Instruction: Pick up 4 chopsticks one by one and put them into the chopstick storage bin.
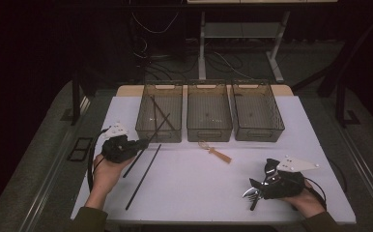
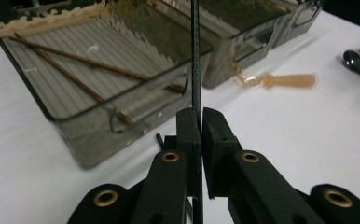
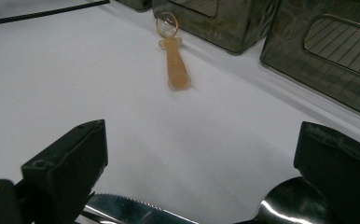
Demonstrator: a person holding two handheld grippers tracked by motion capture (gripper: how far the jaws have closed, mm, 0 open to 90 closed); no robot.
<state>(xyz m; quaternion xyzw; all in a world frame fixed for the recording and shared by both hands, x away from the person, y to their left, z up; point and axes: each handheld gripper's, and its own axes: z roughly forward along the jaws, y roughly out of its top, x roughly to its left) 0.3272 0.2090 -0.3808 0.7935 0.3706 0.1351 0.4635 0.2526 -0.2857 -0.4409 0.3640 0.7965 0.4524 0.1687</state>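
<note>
A white table (image 1: 213, 188) stands in a dark room, with grey floor around it and cables and the legs of a stand beyond its far edge. Along the far side three clear bins sit in a row, close together: the left bin (image 1: 159, 126) holds two brown sticks, the middle bin (image 1: 209, 128) and right bin (image 1: 257, 126) look bare.

At the left, the left gripper (image 1: 143, 143) is pressed together on a thin black chopstick (image 2: 196, 56); its pads (image 2: 215, 140) pinch the rod, which runs up past the near rim of the left bin. A second black chopstick (image 1: 143, 176) lies flat on the table just right of that hand, pointing near to far.

A small amber spoon (image 1: 217, 152) lies just near of the middle bin. At the near right, the right gripper (image 1: 259, 186) rests with jaws spread wide, over a metal knife (image 3: 122, 210) and spoon bowl (image 3: 290, 205) close to the near edge.

The middle of the table is bare white between the two hands.
</note>
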